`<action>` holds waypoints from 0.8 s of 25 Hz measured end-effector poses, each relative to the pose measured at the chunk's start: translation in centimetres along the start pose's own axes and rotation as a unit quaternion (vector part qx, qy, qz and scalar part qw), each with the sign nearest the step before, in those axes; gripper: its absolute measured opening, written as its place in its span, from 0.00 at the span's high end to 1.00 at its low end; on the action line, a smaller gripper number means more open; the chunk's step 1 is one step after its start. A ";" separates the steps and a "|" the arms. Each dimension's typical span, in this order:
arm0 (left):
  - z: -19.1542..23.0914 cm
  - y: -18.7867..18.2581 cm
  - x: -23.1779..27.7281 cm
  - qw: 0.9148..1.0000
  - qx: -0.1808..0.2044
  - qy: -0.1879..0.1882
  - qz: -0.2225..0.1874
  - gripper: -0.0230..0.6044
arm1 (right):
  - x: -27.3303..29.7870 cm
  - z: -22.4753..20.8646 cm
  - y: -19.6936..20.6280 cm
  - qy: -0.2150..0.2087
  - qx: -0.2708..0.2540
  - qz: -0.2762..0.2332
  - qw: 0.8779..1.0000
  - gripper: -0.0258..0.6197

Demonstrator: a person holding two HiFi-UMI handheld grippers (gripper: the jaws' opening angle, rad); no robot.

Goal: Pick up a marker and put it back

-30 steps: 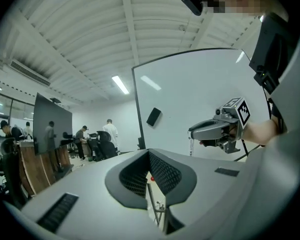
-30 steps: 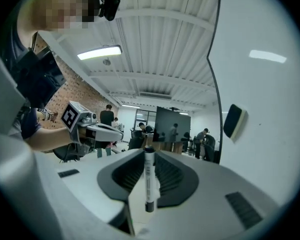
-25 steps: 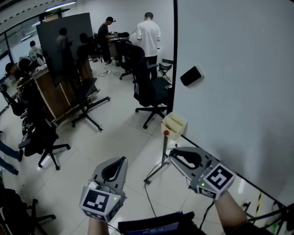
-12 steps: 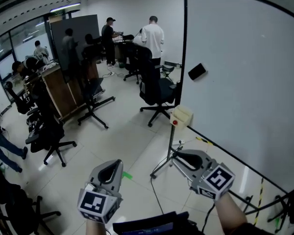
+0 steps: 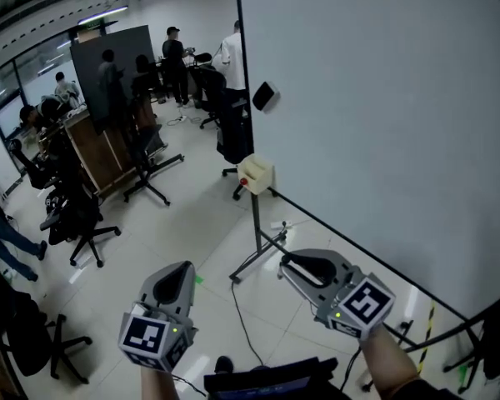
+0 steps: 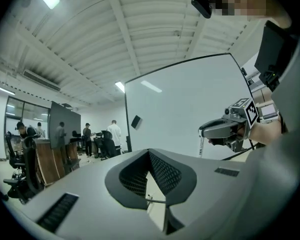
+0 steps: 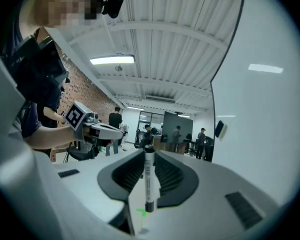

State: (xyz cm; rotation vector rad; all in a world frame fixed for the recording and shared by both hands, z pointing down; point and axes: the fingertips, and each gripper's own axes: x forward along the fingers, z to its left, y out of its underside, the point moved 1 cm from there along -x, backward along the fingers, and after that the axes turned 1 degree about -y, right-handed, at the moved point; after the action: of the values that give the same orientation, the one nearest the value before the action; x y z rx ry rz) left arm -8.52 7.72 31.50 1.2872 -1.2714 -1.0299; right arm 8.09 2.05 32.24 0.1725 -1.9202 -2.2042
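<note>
Marker (image 7: 149, 180): white barrel, black ends

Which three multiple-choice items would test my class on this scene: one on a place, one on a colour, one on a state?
1. Where is the black eraser?
A. on the whiteboard
B. on the floor
C. in the left gripper

2. What colour is the marker barrel?
A. red
B. white
C. green

3. What state is the right gripper in?
A. open and empty
B. shut on the marker
C. lying on the floor

Answers: 1 A, it clings to the board's face; 2 B, white between dark ends; 3 B, its jaws clamp the barrel.
</note>
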 end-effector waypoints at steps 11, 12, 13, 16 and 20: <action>-11.7 -3.1 -2.2 0.998 0.035 0.005 0.044 0.96 | -9.4 0.2 1.2 -0.028 0.063 -0.009 0.998 0.83; -12.3 -3.3 -2.3 0.998 0.045 0.009 0.051 0.96 | -9.8 0.1 1.4 -0.027 0.066 -0.011 0.997 0.83; -12.8 -3.5 -2.4 0.997 0.054 0.012 0.055 0.96 | -10.2 0.0 1.7 -0.025 0.069 -0.014 0.997 0.83; -14.4 -3.8 -2.4 0.996 0.062 0.022 0.054 0.96 | -11.9 -0.2 2.9 -0.019 0.074 -0.008 0.997 0.83; -16.8 -3.1 -2.8 0.996 0.064 0.039 0.055 0.96 | -14.1 1.0 4.3 -0.019 0.072 0.010 0.997 0.83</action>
State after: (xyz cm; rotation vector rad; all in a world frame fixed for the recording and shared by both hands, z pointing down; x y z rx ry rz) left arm 8.28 11.81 30.31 1.3255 -1.3494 -0.8236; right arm 21.89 5.78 35.90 0.1357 -2.0926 -2.0707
